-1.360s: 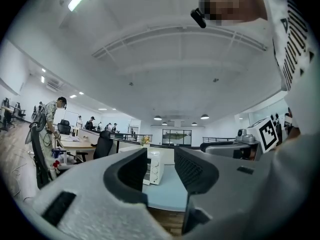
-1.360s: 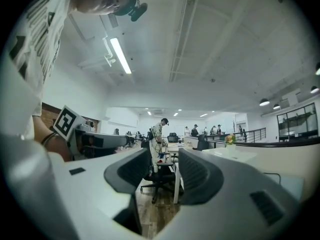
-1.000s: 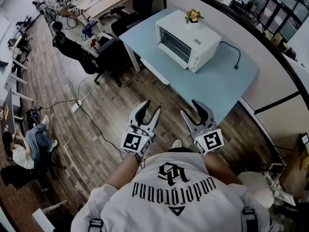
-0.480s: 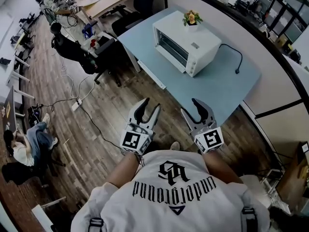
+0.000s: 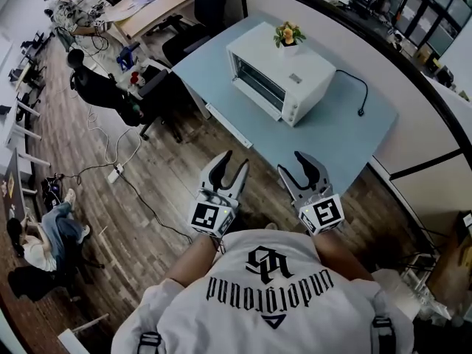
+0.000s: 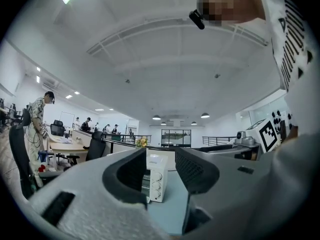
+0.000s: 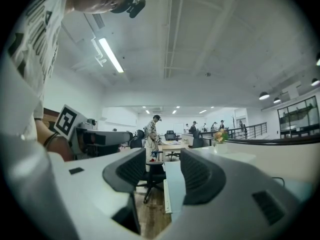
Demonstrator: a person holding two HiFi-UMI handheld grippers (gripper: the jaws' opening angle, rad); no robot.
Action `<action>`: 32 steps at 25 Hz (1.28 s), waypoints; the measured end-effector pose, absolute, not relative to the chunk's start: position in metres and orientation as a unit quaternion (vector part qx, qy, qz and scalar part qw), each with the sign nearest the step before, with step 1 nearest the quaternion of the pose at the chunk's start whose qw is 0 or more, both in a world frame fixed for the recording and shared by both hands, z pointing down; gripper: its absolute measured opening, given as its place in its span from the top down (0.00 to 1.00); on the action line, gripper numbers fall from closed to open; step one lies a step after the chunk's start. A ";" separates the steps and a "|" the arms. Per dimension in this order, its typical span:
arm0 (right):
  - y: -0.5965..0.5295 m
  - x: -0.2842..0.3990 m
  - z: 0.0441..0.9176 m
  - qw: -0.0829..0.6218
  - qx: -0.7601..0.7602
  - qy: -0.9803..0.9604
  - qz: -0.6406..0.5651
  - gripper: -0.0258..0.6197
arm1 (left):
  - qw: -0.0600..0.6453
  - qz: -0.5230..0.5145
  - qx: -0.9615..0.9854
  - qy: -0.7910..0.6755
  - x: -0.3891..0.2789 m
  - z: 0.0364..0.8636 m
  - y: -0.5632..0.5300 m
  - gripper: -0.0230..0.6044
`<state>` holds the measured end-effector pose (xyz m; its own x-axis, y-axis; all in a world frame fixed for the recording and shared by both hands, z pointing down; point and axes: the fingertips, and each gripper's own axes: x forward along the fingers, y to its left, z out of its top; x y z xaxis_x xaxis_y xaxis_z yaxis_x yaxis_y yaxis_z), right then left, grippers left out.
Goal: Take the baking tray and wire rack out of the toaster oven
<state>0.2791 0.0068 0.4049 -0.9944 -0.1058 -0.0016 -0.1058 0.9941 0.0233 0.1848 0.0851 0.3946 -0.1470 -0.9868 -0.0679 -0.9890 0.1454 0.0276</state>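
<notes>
The person is walking up to the blue worktop point(image 5: 335, 135), and it sits a little nearer than it did a moment ago. The left tool point(image 5: 231, 164) and the right tool point(image 5: 300, 168) are held out side by side over the wood floor. Both are released: their jaws stand apart with nothing between them.

The white toaster oven point(image 5: 280, 72) stands on the worktop at 12 o'clock from the tools, well apart from them. Its glass door point(image 5: 258, 85) looks shut. The baking tray and the wire rack cannot be seen; I think they are inside. A small pot of flowers point(image 5: 287, 34) sits on top of the oven.

So the job has not really begun. The tools must get close, and the door likely has to open first.
</notes>
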 end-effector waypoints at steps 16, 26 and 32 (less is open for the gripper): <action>-0.023 0.150 0.398 -0.018 -0.134 0.991 0.014 0.62 | -0.003 0.041 -0.714 0.699 0.047 0.389 0.036 0.66; -0.016 0.075 0.395 -0.010 -0.188 0.982 0.016 0.62 | 0.007 0.031 -0.751 0.659 -0.036 0.383 0.033 0.66; -0.017 0.057 0.393 -0.005 -0.220 0.975 0.016 0.61 | 0.011 0.028 -0.778 0.628 -0.052 0.379 0.026 0.66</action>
<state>0.0575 -0.0168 0.3931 -0.9029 -0.4299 0.0032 -0.4296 0.9024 0.0325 -0.0524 0.0258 0.3794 0.2095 -0.9761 -0.0574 -0.9774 -0.2108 0.0174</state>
